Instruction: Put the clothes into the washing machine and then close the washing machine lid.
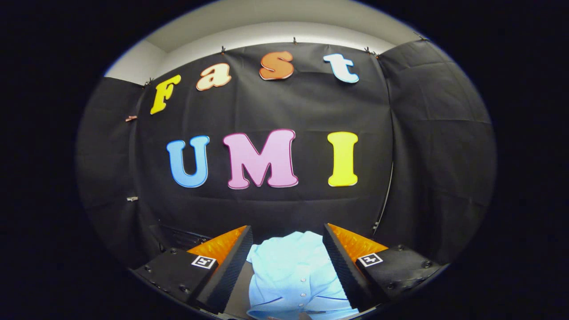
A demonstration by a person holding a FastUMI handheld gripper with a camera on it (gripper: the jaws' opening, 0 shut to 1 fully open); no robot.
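The tongs (pixel 288 231) stand wide open, the two fingers spread well apart with their tips pointing ahead toward the booth's wall (pixel 275 209). Between the fingers lies a light blue shirt (pixel 295 275), a buttoned garment with a row of small buttons running down its front and a seam or pocket line crossing it lower down. The cloth fills most of the gap between the fingers. Its edges run close along the inner faces of both fingers, but whether it touches either one cannot be told; neither finger presses on it, so nothing is gripped. The shirt's far edge, rounded like a shoulder or collar, reaches about as far forward as the fingertips.

To the left of the shirt, between it and the left finger, a narrow strip of grey surface (pixel 240 289) shows beneath; what it belongs to cannot be told.

Beyond the fingertips hangs the black cloth wall, clipped along its top edge below a pale ceiling. It closes the space straight ahead, and further cloth panels close it on both sides. The right panel (pixel 440 155) meets the back one at a fold, where a thin cable or cord (pixel 386 195) runs down. Low on the left, past the left finger, a dark ribbed or slatted object (pixel 178 235) sits against the wall, too dim to identify.
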